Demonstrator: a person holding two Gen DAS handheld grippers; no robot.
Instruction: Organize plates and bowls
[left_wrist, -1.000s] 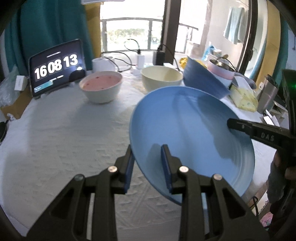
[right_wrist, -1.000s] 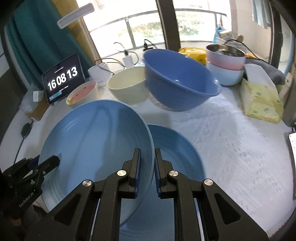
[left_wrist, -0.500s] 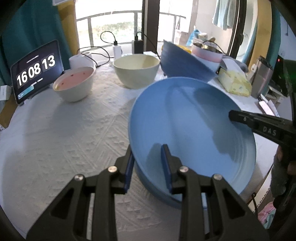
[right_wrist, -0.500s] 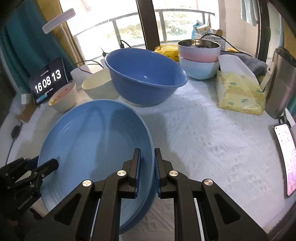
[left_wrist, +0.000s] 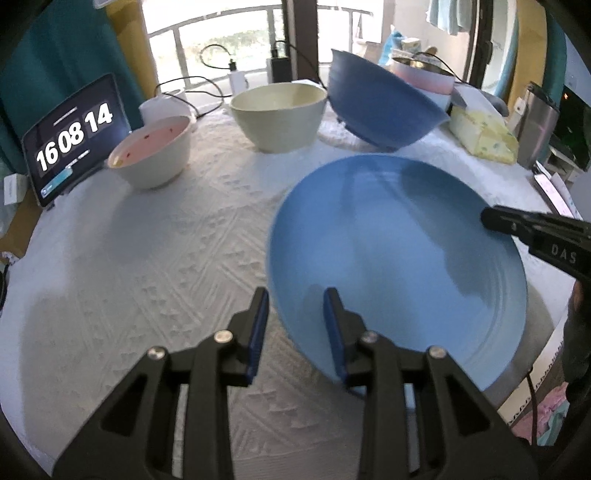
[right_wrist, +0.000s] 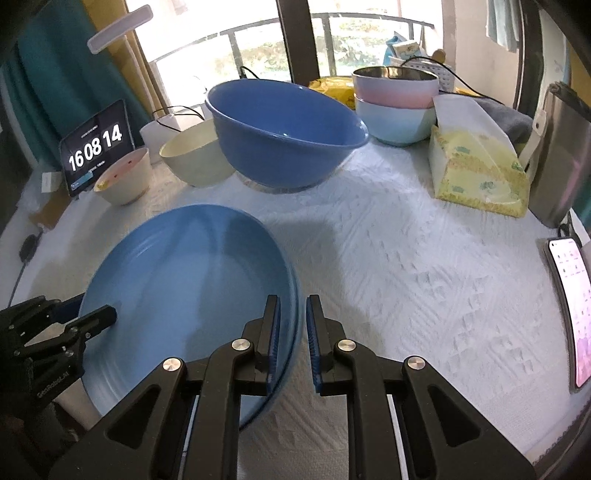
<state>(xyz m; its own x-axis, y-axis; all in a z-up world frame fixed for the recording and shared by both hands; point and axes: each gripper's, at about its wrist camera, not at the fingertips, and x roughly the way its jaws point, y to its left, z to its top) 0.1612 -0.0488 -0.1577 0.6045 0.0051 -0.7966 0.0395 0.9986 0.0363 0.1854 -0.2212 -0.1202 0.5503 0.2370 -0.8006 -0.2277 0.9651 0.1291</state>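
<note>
A light blue plate lies on a second blue plate on the white tablecloth; it also shows in the right wrist view. My left gripper is open, its jaws apart on either side of the plate's near rim. My right gripper is open, its jaws straddling the opposite rim with a small gap. A large dark blue bowl, a cream bowl and a white bowl with pink inside stand behind.
A tablet clock stands at the back left. Stacked pink and pale blue bowls, a yellow tissue pack, a steel container and a phone sit on the right. Cables and a charger lie by the window.
Both grippers lowered the held plate onto the other blue plate, then opened their jaws and let go. The clock went from 16:08:13 to 16:08:14.
</note>
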